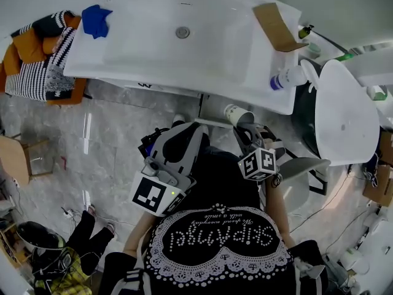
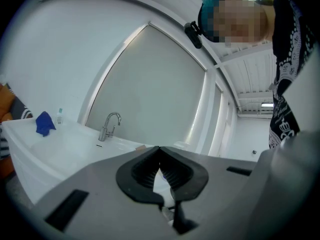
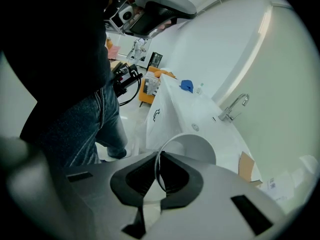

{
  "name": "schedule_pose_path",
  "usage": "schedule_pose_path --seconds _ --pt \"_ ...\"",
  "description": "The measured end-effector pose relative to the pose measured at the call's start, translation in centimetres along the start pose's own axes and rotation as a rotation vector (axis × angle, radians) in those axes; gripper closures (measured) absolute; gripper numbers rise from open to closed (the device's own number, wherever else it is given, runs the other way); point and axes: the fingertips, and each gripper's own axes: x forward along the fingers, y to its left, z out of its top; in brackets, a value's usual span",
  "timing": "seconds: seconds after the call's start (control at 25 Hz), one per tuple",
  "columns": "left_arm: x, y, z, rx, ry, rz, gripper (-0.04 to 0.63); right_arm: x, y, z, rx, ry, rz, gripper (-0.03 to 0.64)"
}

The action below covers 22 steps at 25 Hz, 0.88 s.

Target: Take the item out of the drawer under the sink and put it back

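Grey marble floor (image 1: 116, 140) is seen beneath a long white washbasin counter (image 1: 141, 48), which is backed by pale wall panels.

- Right claw (image 3: 160, 159): clenched on a white paper cup (image 3: 192, 146). The cup's thin wall is pinched edge-on between the black ribbed pads (image 3: 176, 176), and the round open mouth is turned away from the claw.
- The cup is held just ahead of the right claw, in front of the counter's front edge and off the floor. It is touched by nothing else that can be seen.
- Beyond the cup, the cabinet front below the basin is seen. Whether a drawer stands open there cannot be told.
- Left claw (image 2: 160, 151): clenched with the tips meeting, and nothing is gripped between its pads.
- Ahead of the left claw and well apart from it, a curved chrome tap (image 2: 109, 125) is seen at the back of the basin.
- Far to that claw's left, a crumpled blue cloth (image 1: 96, 19) is lying on the counter top.
- Ahead of the right claw and to its right, a folded brown cardboard piece (image 1: 277, 26) is lying on the counter. A white plastic bottle with a blue cap (image 1: 288, 78) is lying on its side near the counter's front corner.
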Motion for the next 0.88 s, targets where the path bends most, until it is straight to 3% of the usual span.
schedule_pose_path --seconds 0.88 --pt "-1.1 1.6 -0.3 -0.029 -0.008 0.084 0.591 3.8 1.7 -2.1 -0.016 0.041 0.096 0.592"
